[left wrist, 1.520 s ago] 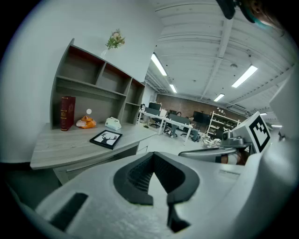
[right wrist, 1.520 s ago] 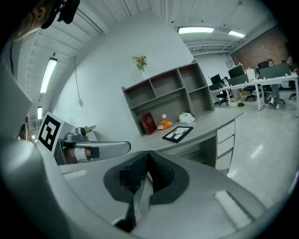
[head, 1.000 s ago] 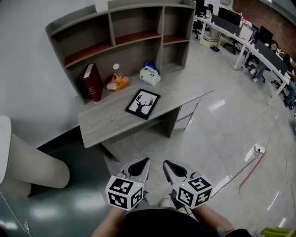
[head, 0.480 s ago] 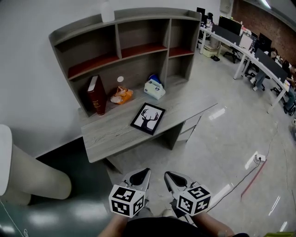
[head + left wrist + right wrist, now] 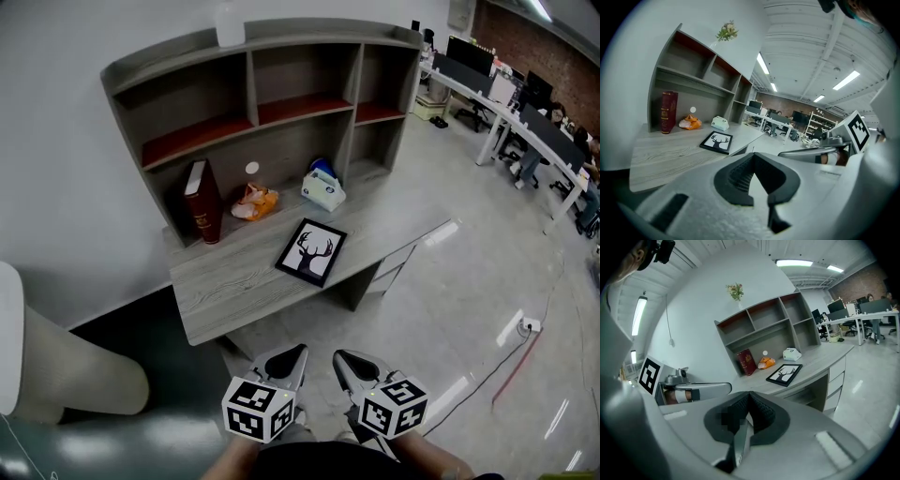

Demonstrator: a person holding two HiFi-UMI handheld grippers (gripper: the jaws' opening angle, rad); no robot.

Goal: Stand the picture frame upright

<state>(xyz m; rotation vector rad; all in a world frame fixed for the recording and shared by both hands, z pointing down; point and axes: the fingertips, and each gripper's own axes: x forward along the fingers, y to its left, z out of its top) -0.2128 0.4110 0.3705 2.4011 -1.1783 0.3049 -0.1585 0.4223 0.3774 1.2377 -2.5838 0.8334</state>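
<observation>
Table (image 5: 225, 281): grey wood, shelves behind it; it carries the frame.
Picture frame (image 5: 312, 251): lies flat, face up, near the table's front edge, well apart from both tongs.
Handling: probably light and stiff; the front looks slick and fragile, so pinch the black border at one edge and tip it up.
Left tongs (image 5: 296, 351): pressed together, empty.
Right tongs (image 5: 339, 355): pressed together, empty.
</observation>
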